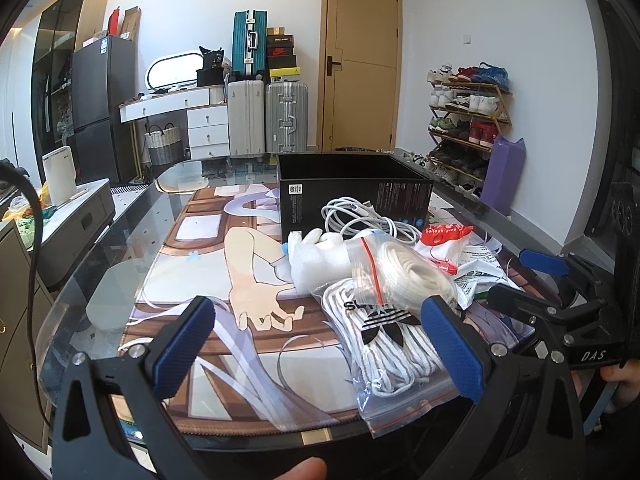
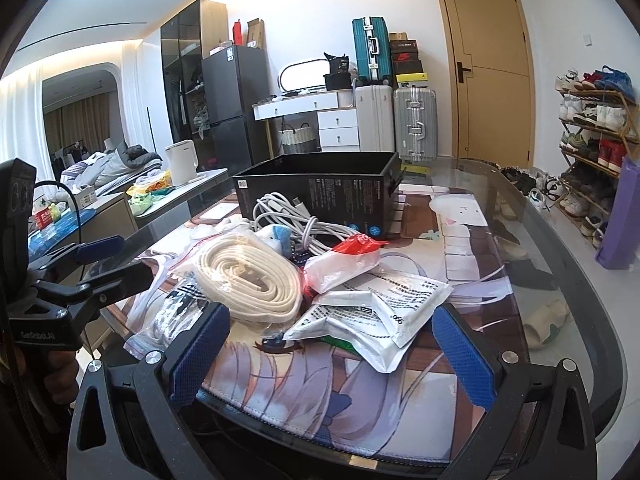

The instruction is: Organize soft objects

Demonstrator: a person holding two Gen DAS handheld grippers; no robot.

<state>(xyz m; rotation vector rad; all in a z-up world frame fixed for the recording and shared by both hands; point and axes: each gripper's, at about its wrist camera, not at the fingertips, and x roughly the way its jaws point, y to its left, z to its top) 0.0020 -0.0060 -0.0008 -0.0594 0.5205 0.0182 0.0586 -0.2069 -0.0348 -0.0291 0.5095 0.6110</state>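
A pile of soft things lies on the printed mat in front of an open black box (image 1: 352, 192) (image 2: 320, 190). It holds a bagged cream rope coil (image 1: 404, 276) (image 2: 248, 280), a zip bag of white laces (image 1: 384, 344), a white plush (image 1: 316, 256), a white cable bundle (image 1: 360, 216) (image 2: 288, 220), a red-and-white packet (image 1: 444, 240) (image 2: 344, 260) and white flat pouches (image 2: 380, 312). My left gripper (image 1: 320, 356) stands open at the near edge, its right pad beside the laces bag. My right gripper (image 2: 332, 352) is open just before the pouches.
The glass table (image 2: 560, 264) carries the mat (image 1: 208, 280). A side cabinet with a white kettle (image 1: 60, 176) stands to the left. Suitcases (image 1: 268, 116), a door and a shoe rack (image 1: 468, 120) line the back; a purple bag (image 2: 620, 216) stands on the right.
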